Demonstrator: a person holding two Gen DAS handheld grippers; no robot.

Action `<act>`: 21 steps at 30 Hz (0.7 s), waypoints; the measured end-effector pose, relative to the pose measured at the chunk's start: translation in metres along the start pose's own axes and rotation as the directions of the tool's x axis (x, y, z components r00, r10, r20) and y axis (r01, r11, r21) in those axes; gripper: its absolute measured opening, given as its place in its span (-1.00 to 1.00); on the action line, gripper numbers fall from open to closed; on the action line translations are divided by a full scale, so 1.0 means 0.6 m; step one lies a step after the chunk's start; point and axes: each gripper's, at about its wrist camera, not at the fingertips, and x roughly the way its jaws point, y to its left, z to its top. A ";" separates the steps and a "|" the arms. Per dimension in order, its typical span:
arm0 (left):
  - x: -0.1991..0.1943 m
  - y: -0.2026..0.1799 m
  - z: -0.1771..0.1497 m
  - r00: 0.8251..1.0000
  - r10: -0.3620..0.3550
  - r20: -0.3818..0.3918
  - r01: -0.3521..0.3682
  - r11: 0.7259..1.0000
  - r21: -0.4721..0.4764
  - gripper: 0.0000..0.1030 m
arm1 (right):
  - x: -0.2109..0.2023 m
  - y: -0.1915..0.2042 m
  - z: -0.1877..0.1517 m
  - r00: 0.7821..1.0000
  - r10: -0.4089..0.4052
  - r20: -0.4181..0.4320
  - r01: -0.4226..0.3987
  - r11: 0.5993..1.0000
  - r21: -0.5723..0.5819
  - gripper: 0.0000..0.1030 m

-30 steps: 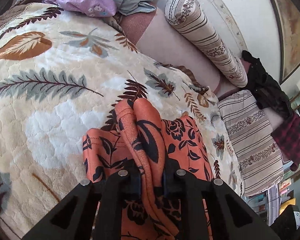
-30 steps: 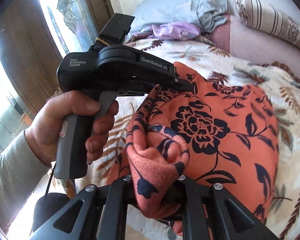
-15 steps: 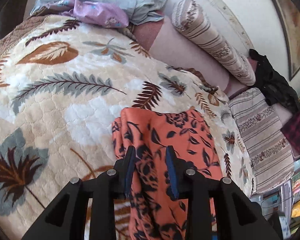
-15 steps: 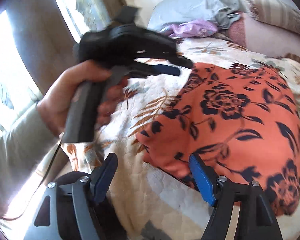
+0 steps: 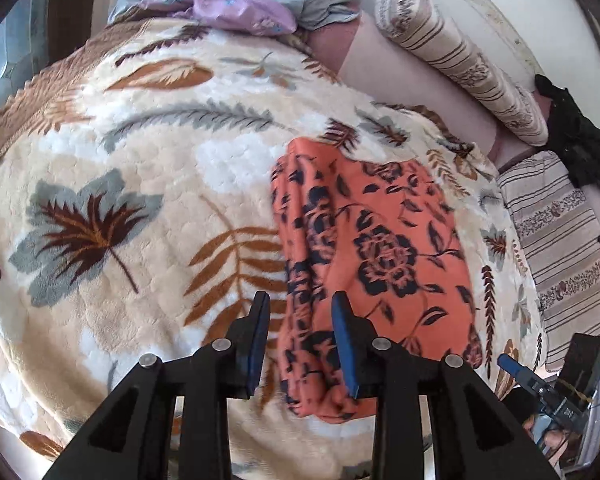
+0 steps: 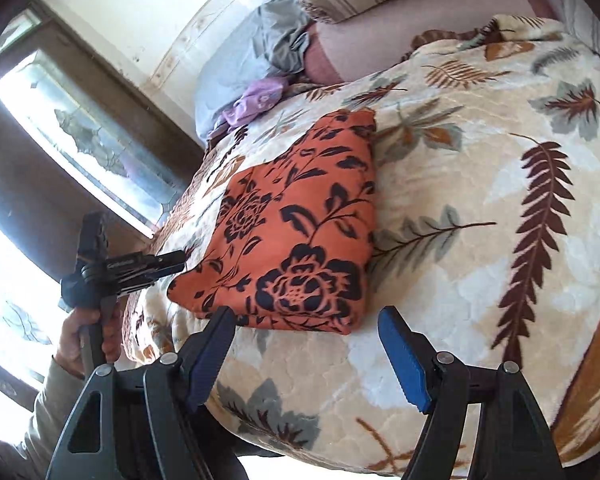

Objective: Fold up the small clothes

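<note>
Both grippers, left gripper [image 5: 300, 332] and right gripper [image 6: 306, 348], we hold with fingers spread, gripping nothing; orange floral garment [image 6: 300, 232] lies folded on leaf-print blanket [image 6: 480, 200].

right gripper [image 5: 512, 362]: mostly cut off at frame edge | orange garment [image 5: 364, 264]: near edge hidden behind left gripper [image 5: 300, 320]

2 wrist views, near, sharing orange garment [image 5: 374, 268]

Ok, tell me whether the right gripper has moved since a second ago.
Yes. The right gripper has let go and backed away from the orange floral garment, which now lies folded on the leaf-print blanket beyond its open fingers.
</note>
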 end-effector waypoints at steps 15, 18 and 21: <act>0.152 -0.081 -0.028 0.972 0.218 0.087 -0.228 0.964 0.136 0.46 | 0.193 -0.089 0.093 0.950 0.224 -0.216 -0.143 0.931 0.334 0.24; 0.153 -0.066 -0.023 0.979 0.188 0.084 -0.197 0.974 0.112 0.46 | 0.174 -0.029 0.096 0.976 0.046 -0.213 -0.023 0.994 0.108 -0.35; 0.158 -0.064 -0.022 0.978 0.190 0.088 -0.200 0.972 0.120 0.47 | 0.185 -0.004 0.086 0.964 -0.132 -0.231 0.120 0.991 -0.066 -0.40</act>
